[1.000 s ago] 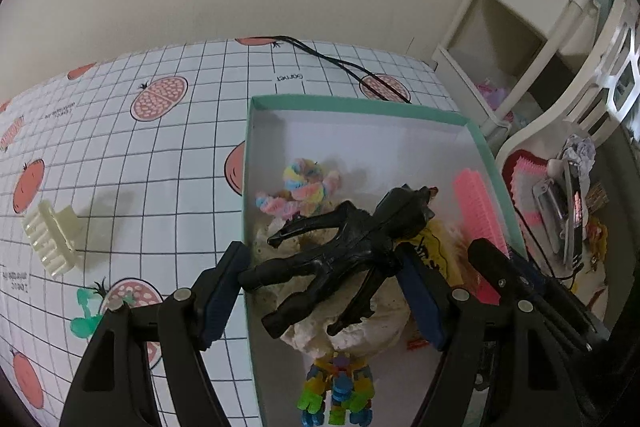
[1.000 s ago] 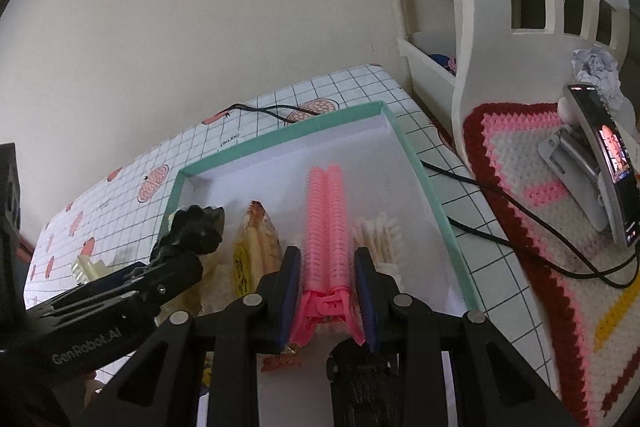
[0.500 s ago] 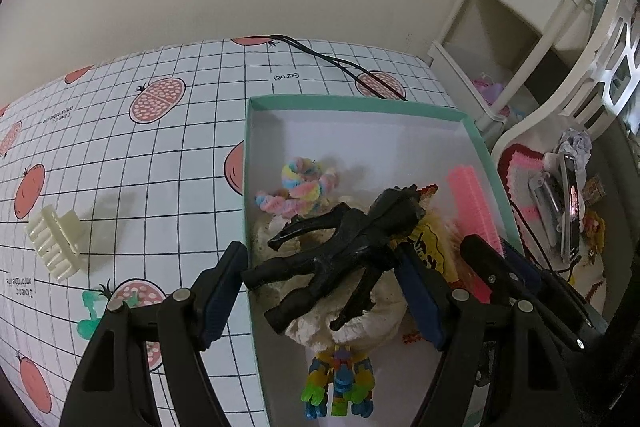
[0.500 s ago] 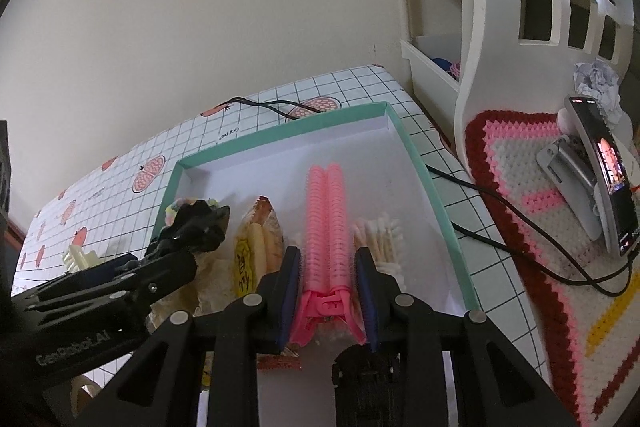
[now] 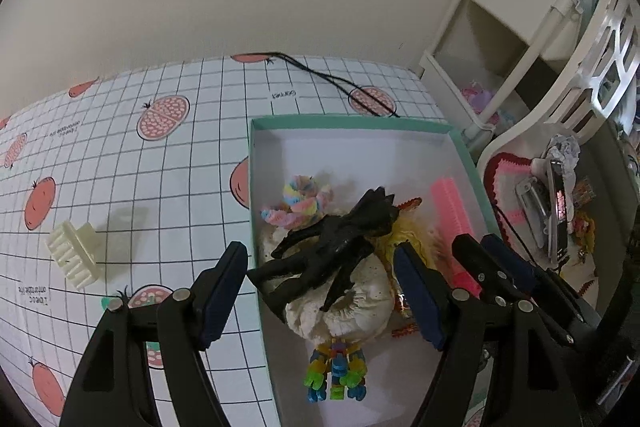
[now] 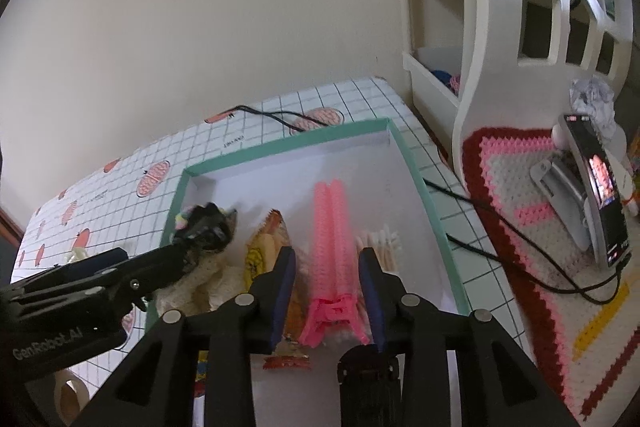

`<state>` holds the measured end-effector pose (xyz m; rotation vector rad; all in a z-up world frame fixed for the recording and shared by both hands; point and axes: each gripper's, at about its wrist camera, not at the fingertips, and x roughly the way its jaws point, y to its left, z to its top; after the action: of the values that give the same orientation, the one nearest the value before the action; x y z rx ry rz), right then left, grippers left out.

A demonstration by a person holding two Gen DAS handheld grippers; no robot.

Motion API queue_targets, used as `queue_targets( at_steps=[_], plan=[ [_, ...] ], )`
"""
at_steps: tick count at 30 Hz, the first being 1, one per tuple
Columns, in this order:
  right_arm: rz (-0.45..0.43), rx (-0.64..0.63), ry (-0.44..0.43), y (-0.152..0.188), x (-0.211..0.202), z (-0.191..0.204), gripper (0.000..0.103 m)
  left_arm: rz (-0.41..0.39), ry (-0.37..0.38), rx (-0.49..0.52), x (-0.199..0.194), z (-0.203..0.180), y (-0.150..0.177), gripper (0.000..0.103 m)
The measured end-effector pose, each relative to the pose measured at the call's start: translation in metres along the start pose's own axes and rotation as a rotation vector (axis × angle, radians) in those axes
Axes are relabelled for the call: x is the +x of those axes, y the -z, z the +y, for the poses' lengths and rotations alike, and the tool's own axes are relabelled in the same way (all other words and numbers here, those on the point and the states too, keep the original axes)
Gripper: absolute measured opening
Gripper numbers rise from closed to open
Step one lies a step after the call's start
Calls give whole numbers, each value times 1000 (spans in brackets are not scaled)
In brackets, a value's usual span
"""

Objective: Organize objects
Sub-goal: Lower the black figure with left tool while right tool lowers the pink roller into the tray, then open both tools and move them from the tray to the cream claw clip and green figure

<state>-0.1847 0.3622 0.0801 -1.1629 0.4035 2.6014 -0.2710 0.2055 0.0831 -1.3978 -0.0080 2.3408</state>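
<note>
A teal-rimmed white box (image 5: 348, 121) on the fruit-print tablecloth holds several items. A black toy figure (image 5: 332, 247) lies on a cream cloth item (image 5: 356, 311). My left gripper (image 5: 320, 287) hangs open above them, its fingers clear of the toy on both sides. A long pink hair clip (image 6: 332, 239) lies in the same box (image 6: 424, 187). My right gripper (image 6: 327, 291) is open around its near end, with a small gap on each side. A cream hair claw (image 5: 74, 259) sits on the cloth left of the box.
Also in the box are a rainbow scrunchie (image 5: 298, 201), a colourful block toy (image 5: 338, 377), a yellow snack packet (image 6: 260, 259) and a pale item (image 6: 380, 243). At right are a crochet mat (image 6: 520, 219), a phone on a stand (image 6: 600, 187), black cables and a white shelf (image 6: 500, 7).
The right fingers, pressed on the pink clip before, have parted slightly and it lies free. The left gripper has drawn back a little from the black toy, still open.
</note>
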Motion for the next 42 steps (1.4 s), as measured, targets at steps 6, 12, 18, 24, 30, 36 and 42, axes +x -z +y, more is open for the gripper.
queue_targets(
  at_steps=[6,12,18,24,30,36,42],
  plan=[
    [-19,-23,-3,-5,-7,9,36,-33,-5,-3,-14,3,-5,76],
    [-18,-25,5,-4,-5,11,36,-26,-31,-48,-14,18,-5,77],
    [-21,-10,13,-3,-2,10,59,-37,-52,-87,-15,33,-5,91],
    [-29,-4,15,-2,0,10,81,-51,-83,-114,-16,48,-4,101],
    [-33,-4,12,-1,3,12,97,-74,-96,-127,-18,55,-3,103],
    [-33,-13,22,0,6,15,103,-85,-107,-126,-17,59,-3,103],
    [-32,-13,32,1,8,17,103,-104,-112,-134,-20,64,-4,103]
  ],
)
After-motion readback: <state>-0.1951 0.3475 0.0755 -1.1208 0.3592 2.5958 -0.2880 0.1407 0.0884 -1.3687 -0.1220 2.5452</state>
